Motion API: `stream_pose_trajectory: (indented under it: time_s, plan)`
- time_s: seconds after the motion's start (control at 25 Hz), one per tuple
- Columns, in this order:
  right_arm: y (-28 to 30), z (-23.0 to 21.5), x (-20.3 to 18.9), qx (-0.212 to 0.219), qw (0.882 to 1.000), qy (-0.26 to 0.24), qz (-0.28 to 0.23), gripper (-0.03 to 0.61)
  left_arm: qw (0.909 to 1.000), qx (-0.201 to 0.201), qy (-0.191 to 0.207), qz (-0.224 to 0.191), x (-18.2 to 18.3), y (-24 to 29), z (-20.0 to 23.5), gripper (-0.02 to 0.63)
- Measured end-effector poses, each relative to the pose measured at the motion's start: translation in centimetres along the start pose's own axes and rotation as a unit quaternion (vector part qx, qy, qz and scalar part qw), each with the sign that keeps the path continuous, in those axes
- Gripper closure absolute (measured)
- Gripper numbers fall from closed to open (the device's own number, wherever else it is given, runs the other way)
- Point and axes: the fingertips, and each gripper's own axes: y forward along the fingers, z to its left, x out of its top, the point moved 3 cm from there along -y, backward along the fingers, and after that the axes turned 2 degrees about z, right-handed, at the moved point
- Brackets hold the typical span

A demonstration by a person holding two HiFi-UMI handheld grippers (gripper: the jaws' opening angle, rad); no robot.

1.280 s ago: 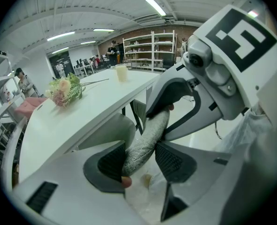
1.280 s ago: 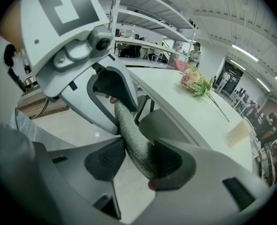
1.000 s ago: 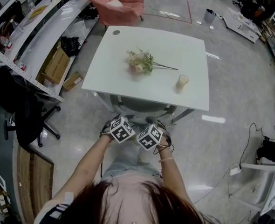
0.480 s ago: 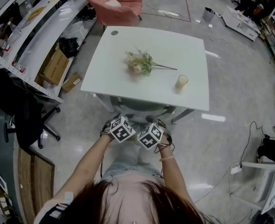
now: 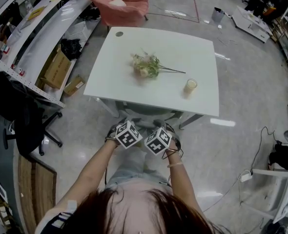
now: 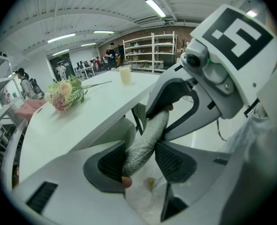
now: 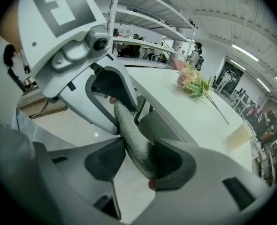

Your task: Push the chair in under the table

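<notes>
Chair backrest rim runs left-right, pinched in both left gripper and right gripper; table sits dead ahead, far side. Push straight away from you.

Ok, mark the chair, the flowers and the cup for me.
chair (image 6: 148, 139), left gripper view, on the grey fabric rim of its backrest.
flowers (image 5: 145, 67), head view, on the pale blossoms at the bunch's head.
cup (image 5: 190, 86), head view, on its body, near the table's front edge.
</notes>
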Motion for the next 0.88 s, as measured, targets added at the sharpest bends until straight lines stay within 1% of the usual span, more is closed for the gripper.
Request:
stream_pose_trajectory:
  time_s: [0.72,0.88]
  plan:
    - [0.17,-0.44,0.09,-0.008,1.000,0.007,-0.003,0.379,0.9999,-0.007,-0.002,0.007,0.29,0.24,0.41,0.413]
    - [-0.20,-0.37,-0.10,-0.007,1.000,0.013,-0.003,0.379,0.9998,-0.016,-0.005,0.010,0.42,0.29,0.15,0.413]
